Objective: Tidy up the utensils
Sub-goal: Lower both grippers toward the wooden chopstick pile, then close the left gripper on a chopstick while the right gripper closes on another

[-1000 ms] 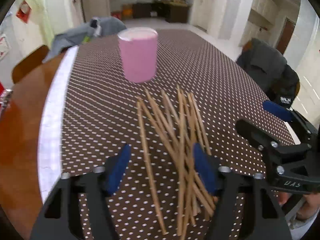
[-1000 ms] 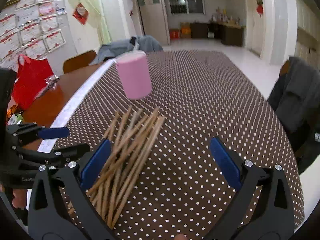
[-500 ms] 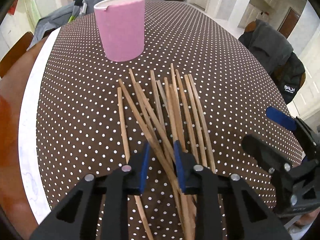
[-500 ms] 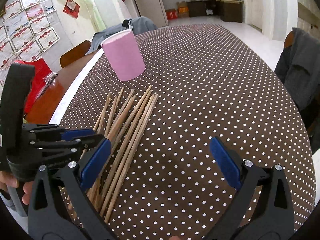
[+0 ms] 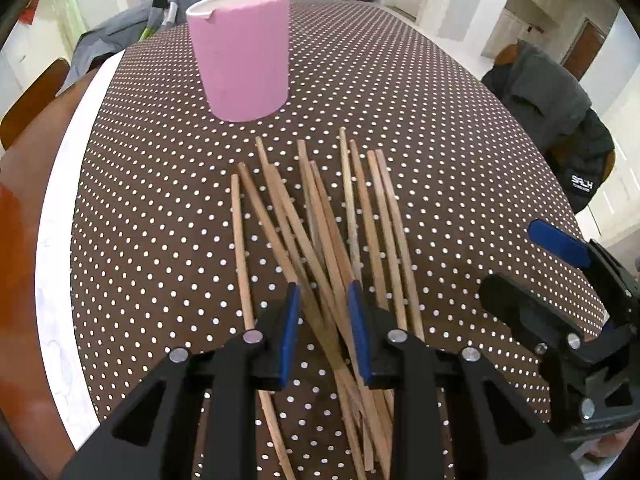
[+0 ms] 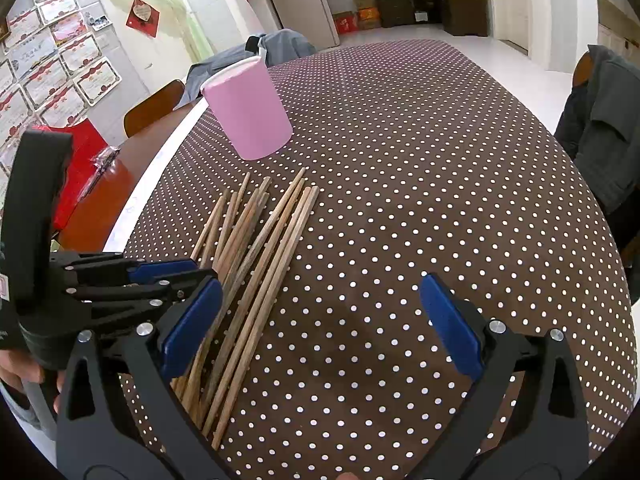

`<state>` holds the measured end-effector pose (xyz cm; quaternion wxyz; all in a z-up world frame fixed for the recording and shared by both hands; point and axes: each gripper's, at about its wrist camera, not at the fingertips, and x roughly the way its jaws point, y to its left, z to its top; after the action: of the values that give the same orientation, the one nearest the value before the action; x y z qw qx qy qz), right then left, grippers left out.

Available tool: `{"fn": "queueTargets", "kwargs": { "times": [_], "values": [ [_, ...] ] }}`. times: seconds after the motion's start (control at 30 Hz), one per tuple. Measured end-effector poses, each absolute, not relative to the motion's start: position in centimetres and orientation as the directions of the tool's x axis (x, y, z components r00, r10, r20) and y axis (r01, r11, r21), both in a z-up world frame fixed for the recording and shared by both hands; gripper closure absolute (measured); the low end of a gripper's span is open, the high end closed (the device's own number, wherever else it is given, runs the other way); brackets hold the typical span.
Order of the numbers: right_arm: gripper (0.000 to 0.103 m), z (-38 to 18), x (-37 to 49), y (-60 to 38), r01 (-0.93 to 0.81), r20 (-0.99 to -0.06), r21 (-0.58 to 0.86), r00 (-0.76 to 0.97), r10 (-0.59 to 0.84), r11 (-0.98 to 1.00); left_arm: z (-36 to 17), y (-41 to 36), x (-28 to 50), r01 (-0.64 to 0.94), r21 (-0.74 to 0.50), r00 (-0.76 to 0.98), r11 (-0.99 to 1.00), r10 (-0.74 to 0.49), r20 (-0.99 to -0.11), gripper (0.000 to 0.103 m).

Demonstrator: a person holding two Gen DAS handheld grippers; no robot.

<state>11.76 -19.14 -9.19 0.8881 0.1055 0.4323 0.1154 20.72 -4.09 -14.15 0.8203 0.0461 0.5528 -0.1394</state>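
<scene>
Chopsticks (image 5: 320,232) of pale wood lie loose and crossing on your brown tablecloth with white dots (image 5: 420,128); you can count about ten, but where they cross the number is not sure. One pink cylindrical cup with a white rim (image 5: 242,52) stands upright just beyond their far tips, toward the left edge of the tabletop; what is inside it you cannot see. Your left gripper (image 5: 323,320) has narrowed its blue-padded jaws around a few sticks in the middle of the pile; whether the pads press them is not clear. Your right gripper (image 6: 320,320) stands wide open over bare cloth, the pile beside its left finger.
</scene>
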Motion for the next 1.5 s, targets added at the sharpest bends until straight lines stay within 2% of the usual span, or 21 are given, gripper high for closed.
{"fn": "queueTargets", "kwargs": {
  "times": [0.17,0.37,0.47,0.57,0.77,1.1,1.3,1.4,1.47,1.5],
  "values": [
    [0.006,-9.3,12.2,-18.4,-0.128,-0.750,0.286,0.587,0.305,0.950,-14.6,-3.0,20.6,0.271,-0.105,0.347,0.957,-0.199,-0.917,0.078],
    [0.006,-9.3,13.2,-17.4,-0.145,-0.759,0.266,0.578,0.300,0.953,-16.0,-2.8,20.0,0.264,-0.050,0.330,0.963,-0.139,-0.934,0.080],
    [0.006,-9.3,13.6,-17.0,-0.156,-0.764,0.257,0.572,0.299,0.954,-15.9,-1.7,19.9,0.223,-0.130,0.328,0.966,-0.200,-0.923,0.090],
    [0.006,-9.3,13.7,-16.6,-0.171,-0.768,0.257,0.561,0.309,0.951,-15.5,-0.8,19.7,0.209,-0.144,0.344,0.967,-0.210,-0.915,0.092],
    [0.006,-9.7,14.3,-15.8,-0.198,-0.782,0.288,0.516,0.350,0.937,-15.5,1.2,19.5,0.184,-0.274,0.308,0.944,-0.320,-0.896,0.092],
    [0.006,-10.0,14.9,-14.6,-0.210,-0.795,0.292,0.489,0.359,0.933,-15.7,2.7,18.7,0.170,-0.264,0.321,0.950,-0.306,-0.896,0.092],
    [0.007,-10.0,15.2,-14.1,-0.217,-0.801,0.293,0.476,0.363,0.931,-14.7,2.7,18.8,0.168,-0.290,0.342,0.942,-0.332,-0.879,0.097],
    [0.023,-10.2,15.4,-13.8,-0.221,-0.811,0.307,0.449,0.376,0.926,-13.9,3.2,18.5,0.169,-0.281,0.370,0.945,-0.325,-0.870,0.097],
    [0.040,-10.3,15.7,-13.5,-0.225,-0.818,0.320,0.424,0.388,0.920,-13.6,3.4,18.4,0.165,-0.288,0.374,0.943,-0.330,-0.867,0.097],
    [0.045,-10.4,15.9,-13.3,-0.227,-0.824,0.323,0.411,0.391,0.919,-13.6,3.5,18.3,0.164,-0.290,0.375,0.943,-0.331,-0.866,0.097]
  ]
}}
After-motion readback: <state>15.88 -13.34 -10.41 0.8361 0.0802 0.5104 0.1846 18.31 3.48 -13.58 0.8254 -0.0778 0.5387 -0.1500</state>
